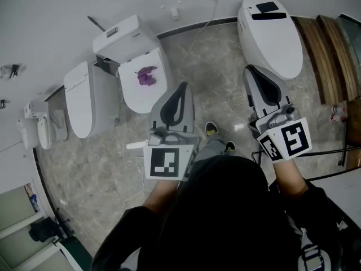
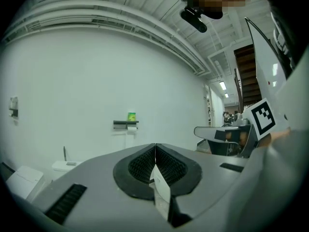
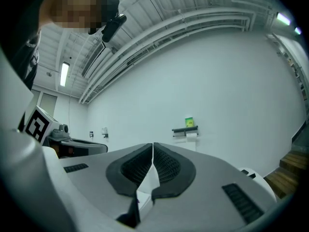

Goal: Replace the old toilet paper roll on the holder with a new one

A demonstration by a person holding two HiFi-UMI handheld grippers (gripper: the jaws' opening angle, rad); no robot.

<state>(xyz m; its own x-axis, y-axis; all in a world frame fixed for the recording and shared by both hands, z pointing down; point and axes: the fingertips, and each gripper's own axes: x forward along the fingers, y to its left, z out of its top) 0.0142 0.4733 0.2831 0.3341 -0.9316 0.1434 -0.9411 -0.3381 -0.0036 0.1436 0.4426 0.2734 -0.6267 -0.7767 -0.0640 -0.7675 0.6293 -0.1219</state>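
None of the swap is showing as done. A white toilet paper roll (image 2: 131, 129) is hanging under the holder (image 2: 125, 123), a dark little shelf on the far white wall, and a small green box (image 2: 132, 116) is standing on top of it. That this is the old roll I am judging from the task alone. No fresh roll is appearing in any view, so by my reading three steps are remaining: fetching a new roll, taking the hanging one off and fitting the new one. The person is standing well apart from that wall on the marble-patterned floor (image 1: 214, 66), among several white toilets (image 1: 271, 38), and is holding both arms out in front. The left hand-held gripper (image 2: 155, 146) is pointing roughly toward the holder with its jaws pressed fully together, so that the ribbed black pads are meeting along one line. It is gripping nothing and touching nothing. The right hand-held gripper (image 3: 153, 146) is looking the same, with its jaws closed tight and nothing between them. It is aiming at the same far wall, where the holder is sitting a little to the right of its closed jaws.
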